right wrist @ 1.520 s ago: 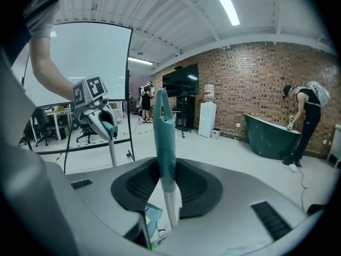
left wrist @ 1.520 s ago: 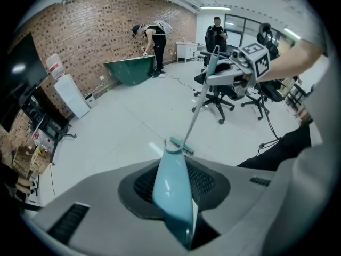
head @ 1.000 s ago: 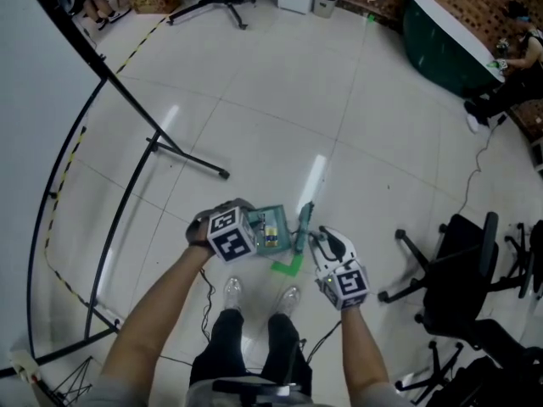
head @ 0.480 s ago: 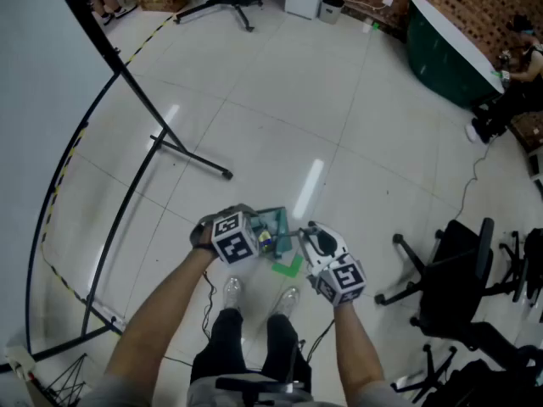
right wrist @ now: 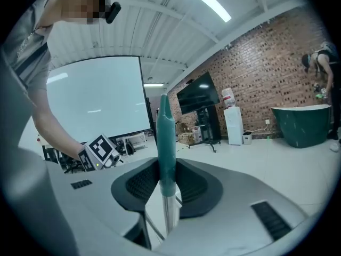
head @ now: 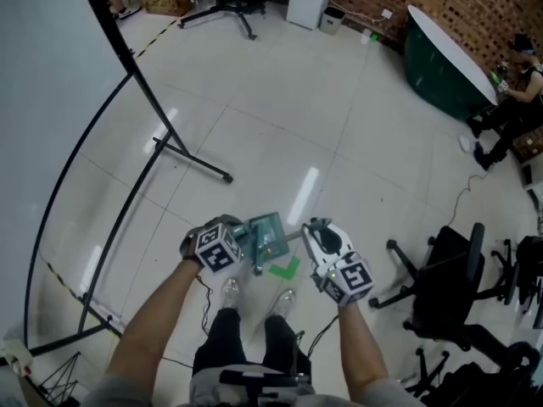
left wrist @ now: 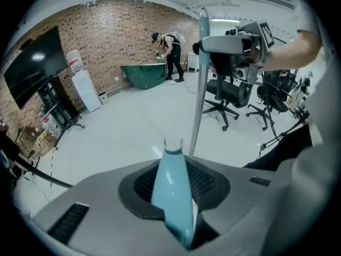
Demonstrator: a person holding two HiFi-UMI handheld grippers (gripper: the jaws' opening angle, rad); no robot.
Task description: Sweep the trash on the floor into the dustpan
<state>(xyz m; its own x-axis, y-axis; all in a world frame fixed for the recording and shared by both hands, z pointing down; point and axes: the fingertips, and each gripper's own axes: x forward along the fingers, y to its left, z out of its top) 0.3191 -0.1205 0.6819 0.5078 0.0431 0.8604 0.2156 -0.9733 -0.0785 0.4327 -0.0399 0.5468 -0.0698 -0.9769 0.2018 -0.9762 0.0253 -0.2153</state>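
Holding a tool in each hand, the person stands over the pale tiled floor [head: 280,117]. The left gripper [head: 240,237] is clamped on the light-blue handle of the dustpan [head: 270,231]. The right gripper [head: 310,231] grips the teal sleeve of the broom [right wrist: 165,143], and its jaws have just been closing further on that sleeve. In the head view the dustpan hangs just ahead of the shoes [head: 231,291], between the two grippers, and it looks raised rather than lying flat on the tiles. The green broom head sits low beside it, near the feet. No loose trash shows on the floor around them, and whether any lies inside the pan is too small to tell. Judging by this, the sweep itself seems finished or paused, with both tools gathered close to the body. If trash remains elsewhere, the next move calls for setting the pan's lip flush on the tiles. The broom head would go behind the litter, and short strokes would draw it toward the pan. If the pan is loaded, it must be kept level so that nothing slides out.
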